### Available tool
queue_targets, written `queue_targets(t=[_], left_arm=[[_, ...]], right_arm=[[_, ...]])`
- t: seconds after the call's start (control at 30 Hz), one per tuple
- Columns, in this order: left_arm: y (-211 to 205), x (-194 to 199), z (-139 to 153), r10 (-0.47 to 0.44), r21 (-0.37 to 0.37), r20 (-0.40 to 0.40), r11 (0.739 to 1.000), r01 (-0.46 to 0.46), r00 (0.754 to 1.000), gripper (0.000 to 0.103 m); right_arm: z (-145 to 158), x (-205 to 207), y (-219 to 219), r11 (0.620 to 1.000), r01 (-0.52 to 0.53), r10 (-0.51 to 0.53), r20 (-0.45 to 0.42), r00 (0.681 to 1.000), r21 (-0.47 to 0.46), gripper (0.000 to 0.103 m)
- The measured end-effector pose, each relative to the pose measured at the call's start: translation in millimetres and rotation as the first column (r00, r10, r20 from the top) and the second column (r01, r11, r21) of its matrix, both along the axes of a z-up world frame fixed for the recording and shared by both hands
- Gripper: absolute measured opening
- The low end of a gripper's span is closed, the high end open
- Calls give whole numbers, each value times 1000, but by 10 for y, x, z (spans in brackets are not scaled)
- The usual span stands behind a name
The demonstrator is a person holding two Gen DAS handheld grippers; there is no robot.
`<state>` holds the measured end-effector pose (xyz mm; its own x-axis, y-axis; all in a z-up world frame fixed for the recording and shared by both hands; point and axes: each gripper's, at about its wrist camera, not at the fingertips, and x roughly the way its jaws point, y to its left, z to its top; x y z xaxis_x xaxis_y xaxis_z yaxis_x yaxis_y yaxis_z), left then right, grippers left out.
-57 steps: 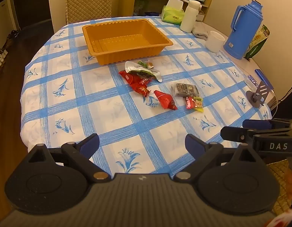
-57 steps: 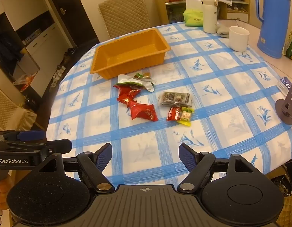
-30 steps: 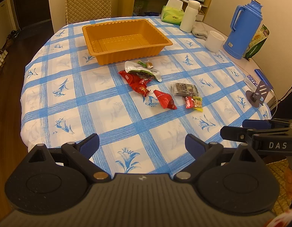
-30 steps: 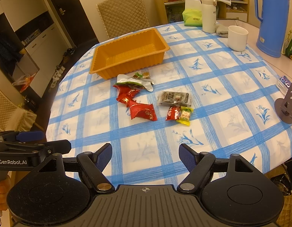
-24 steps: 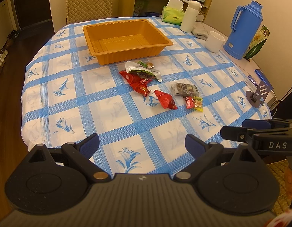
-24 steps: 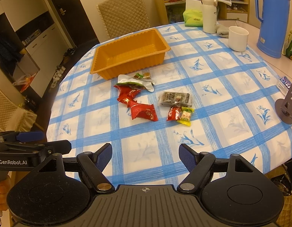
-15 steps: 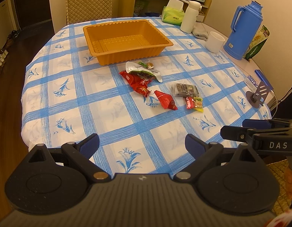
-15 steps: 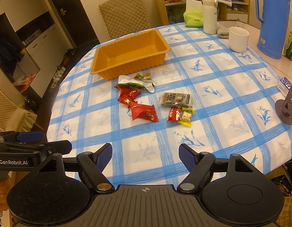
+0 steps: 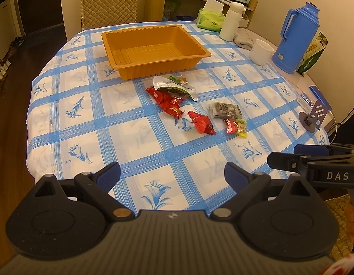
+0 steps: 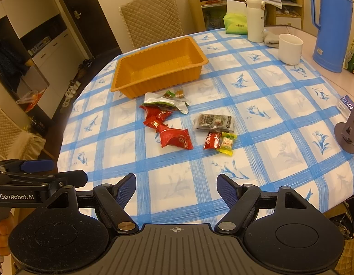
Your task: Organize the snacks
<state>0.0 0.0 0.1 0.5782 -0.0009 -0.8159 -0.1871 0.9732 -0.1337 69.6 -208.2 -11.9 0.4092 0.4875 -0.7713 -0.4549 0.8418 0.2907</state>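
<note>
An empty orange tray [image 9: 154, 65] [image 10: 154, 84] stands on the far half of the blue-checked table. Just in front of it lie several snack packets: a white-green pouch [image 9: 174, 87] [image 10: 165, 102], crumpled red wrappers [image 9: 170, 104] [image 10: 156, 118], a red packet [image 9: 202, 125] [image 10: 175, 138], a dark clear packet [image 9: 226, 110] [image 10: 214, 121] and small red and yellow sweets [image 9: 236, 126] [image 10: 219, 141]. My left gripper [image 9: 172, 175] hangs open over the near table edge, well short of the snacks. My right gripper [image 10: 177, 186] is open too, empty, beside it.
At the back right stand a white cup [image 9: 261, 51], a blue thermos [image 9: 296, 40], a white bottle [image 9: 230, 24] and a green tissue pack [image 9: 210, 21]. A grey stand [image 10: 348, 133] sits at the right edge. A padded chair [image 10: 151, 18] is behind the table.
</note>
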Motion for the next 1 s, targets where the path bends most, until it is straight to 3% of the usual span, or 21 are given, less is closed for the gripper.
queue_targets(t=[1.0], left_arm=[[-2,1,-1,2,-1,-1,1000,-2,1000,97]], right_arm=[[-42,119,-52,1000,0,0,-3,1000,2,77]])
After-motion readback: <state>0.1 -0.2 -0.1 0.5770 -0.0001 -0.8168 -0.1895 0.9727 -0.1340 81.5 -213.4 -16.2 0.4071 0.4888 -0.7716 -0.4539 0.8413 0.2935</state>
